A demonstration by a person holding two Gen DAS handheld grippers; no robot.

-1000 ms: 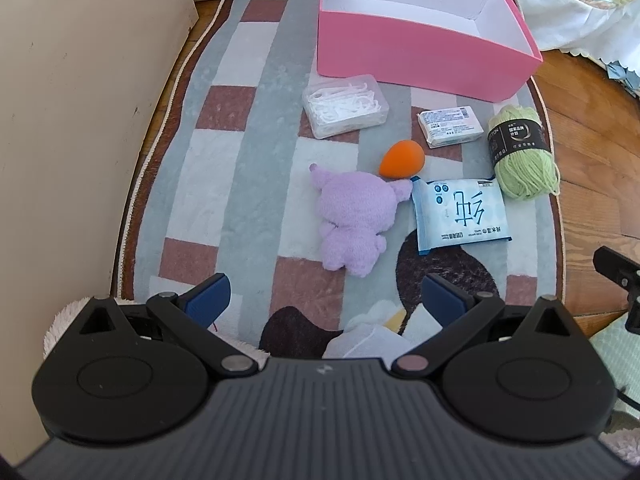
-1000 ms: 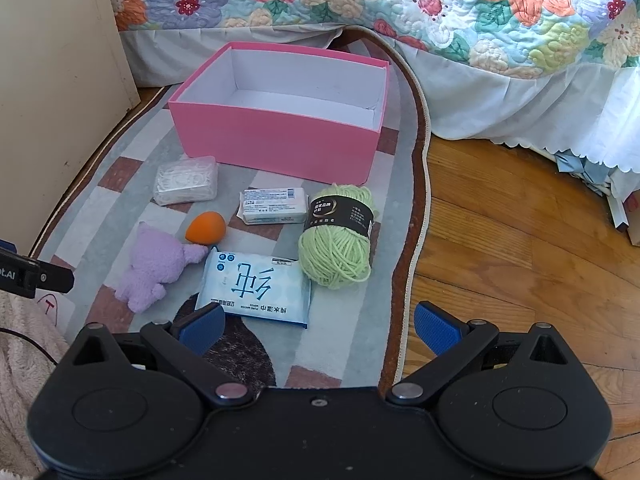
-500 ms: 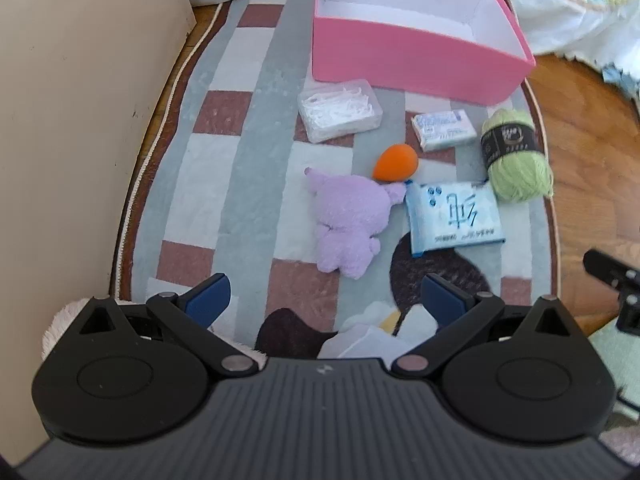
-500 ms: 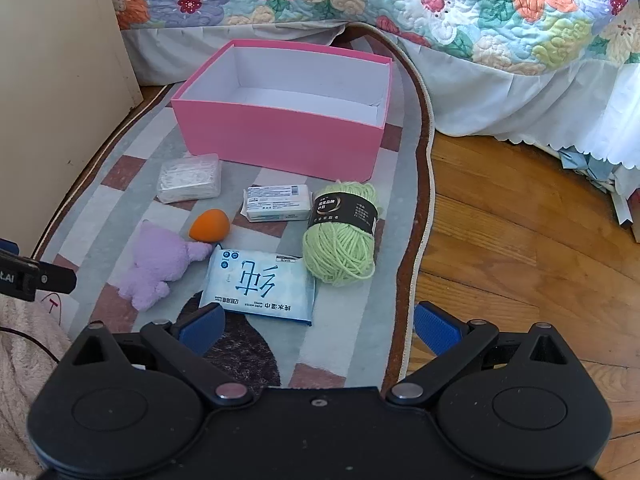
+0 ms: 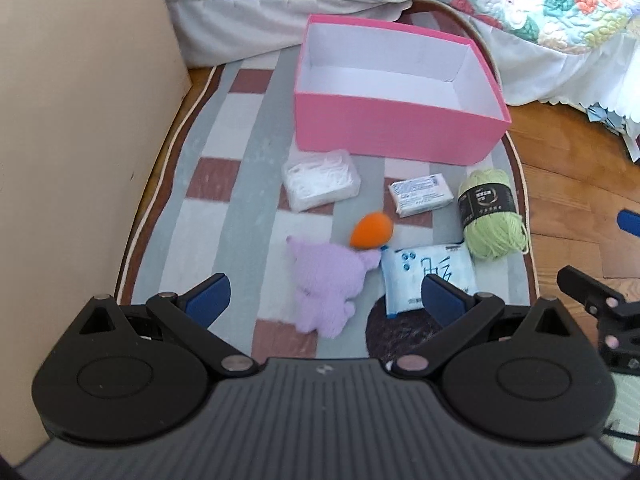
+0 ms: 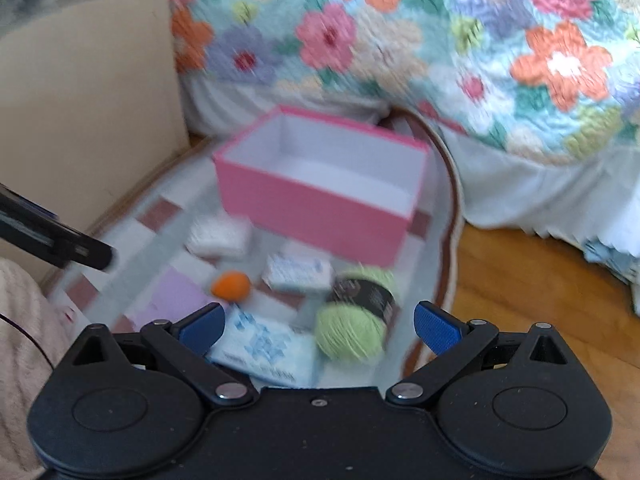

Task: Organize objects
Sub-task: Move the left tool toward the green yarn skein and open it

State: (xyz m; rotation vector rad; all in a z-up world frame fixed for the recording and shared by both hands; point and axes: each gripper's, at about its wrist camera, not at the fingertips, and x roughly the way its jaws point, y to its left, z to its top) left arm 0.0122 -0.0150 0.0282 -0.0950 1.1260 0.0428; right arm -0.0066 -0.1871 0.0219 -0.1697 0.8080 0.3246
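Both cameras are tilting up and dropping toward the rug versus a second ago; approach is starting. Left gripper [image 5: 324, 298] and right gripper [image 6: 318, 328] are hanging wide open, empty. Pink box [image 5: 396, 136] is sitting empty at far side; purple plush [image 5: 324, 284] and green yarn [image 6: 354, 334] near. Left view is sharp; right is blurring.

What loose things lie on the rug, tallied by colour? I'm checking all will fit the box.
White: 2, clear plastic case of white floss picks, small white packet
Orange: 1, egg-shaped sponge
Purple: 1, plush toy
Green: 1, yarn skein
Blue-white: 1, wipes pack
Total: 6
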